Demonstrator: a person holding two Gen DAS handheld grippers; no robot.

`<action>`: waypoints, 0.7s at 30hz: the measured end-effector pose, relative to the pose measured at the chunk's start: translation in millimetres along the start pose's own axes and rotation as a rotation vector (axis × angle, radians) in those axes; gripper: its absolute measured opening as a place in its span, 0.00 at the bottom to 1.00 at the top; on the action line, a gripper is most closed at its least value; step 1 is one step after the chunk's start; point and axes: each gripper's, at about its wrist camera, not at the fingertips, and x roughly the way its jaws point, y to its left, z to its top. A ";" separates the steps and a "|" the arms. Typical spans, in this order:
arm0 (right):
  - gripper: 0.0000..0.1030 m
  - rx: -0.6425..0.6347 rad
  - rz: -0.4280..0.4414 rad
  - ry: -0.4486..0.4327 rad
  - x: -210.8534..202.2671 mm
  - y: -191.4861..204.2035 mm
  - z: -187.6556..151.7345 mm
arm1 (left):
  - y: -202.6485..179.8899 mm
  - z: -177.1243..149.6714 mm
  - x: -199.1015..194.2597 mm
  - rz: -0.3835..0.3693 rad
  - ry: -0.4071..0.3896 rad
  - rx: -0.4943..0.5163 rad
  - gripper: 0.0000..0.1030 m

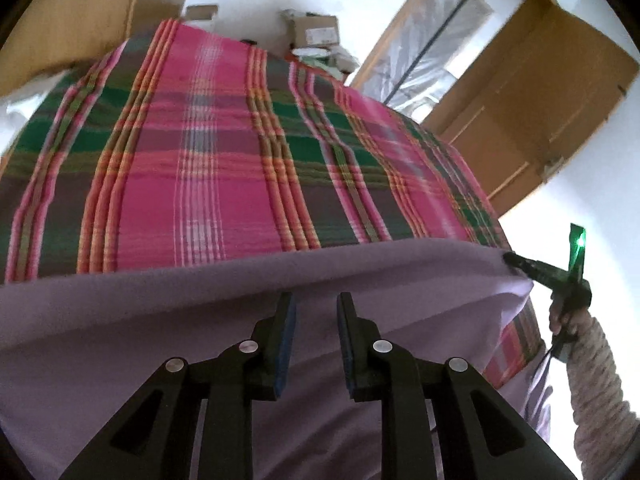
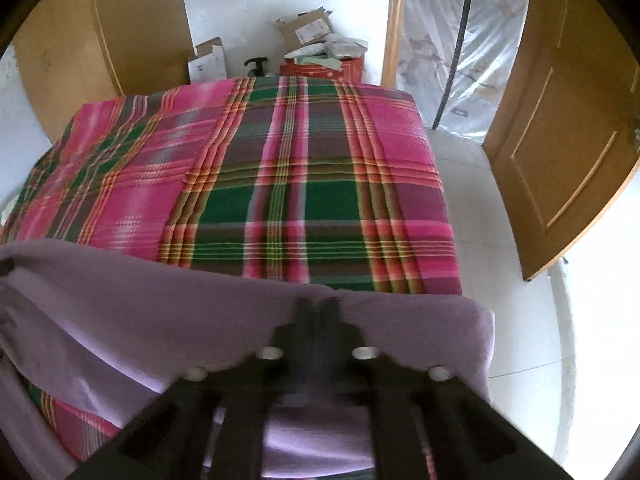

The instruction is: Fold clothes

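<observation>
The right gripper [image 2: 316, 304] pinches the lilac garment's [image 1: 280, 280] edge at its three-o'clock corner; the left gripper [image 1: 316, 300] hovers above it, jaws narrowly parted, over a plaid-covered bed [image 2: 304, 184].

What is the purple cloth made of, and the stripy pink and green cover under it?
Purple cloth: looks like soft fleece or knit, matte and fuzzy at its edge, though blur leaves it open. Stripy cover: probably woven cotton, since the plaid lines run through the weave; flat, no shine.
</observation>
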 end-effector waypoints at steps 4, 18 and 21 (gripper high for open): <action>0.03 0.033 -0.030 -0.030 -12.1 3.2 5.2 | -2.4 5.0 -17.0 -0.047 -0.028 -0.025 0.21; 0.03 0.101 -0.196 -0.049 5.5 19.2 62.7 | 7.9 78.1 -68.9 -0.145 -0.207 -0.112 0.21; 0.03 0.147 -0.166 -0.010 19.3 16.6 57.6 | 7.4 69.2 -37.5 -0.143 -0.118 -0.118 0.21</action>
